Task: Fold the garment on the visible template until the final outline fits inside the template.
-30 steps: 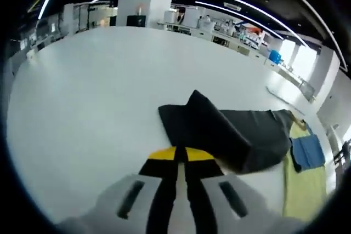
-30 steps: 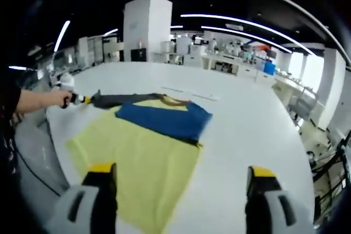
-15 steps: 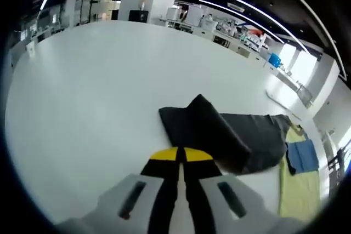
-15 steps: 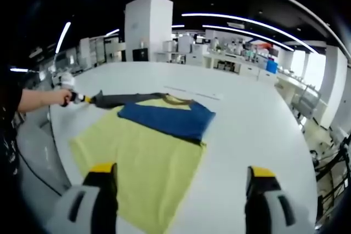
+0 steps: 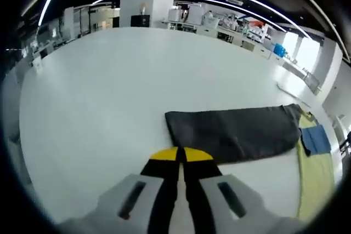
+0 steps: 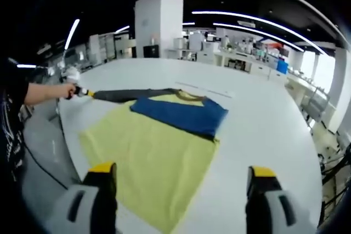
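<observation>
The garment lies on the white table [image 5: 104, 80]: a yellow body [image 6: 153, 157], a blue part [image 6: 181, 114] folded across its upper half, and a dark grey sleeve [image 6: 129, 94] stretched out to the left. In the left gripper view that sleeve [image 5: 236, 130] lies flat, with the yellow body [image 5: 315, 173] and blue part [image 5: 317, 138] at the right. My left gripper [image 5: 180, 154] is shut at the sleeve's near end; from the right gripper view the left gripper [image 6: 82, 92], held by a hand [image 6: 63, 89], pulls the sleeve straight. My right gripper [image 6: 181, 171] hangs open above the yellow hem, holding nothing.
The table's near edge [image 6: 63, 135] curves down the left of the right gripper view, with floor and a cable beyond it. A white pillar [image 6: 159, 26] and lab benches stand behind the table. A thin strip [image 6: 203, 89] lies on the table behind the collar.
The dark sleeve had a raised fold near the left gripper; now it lies flat and stretched out. The right gripper stays open, its view shifted only slightly.
</observation>
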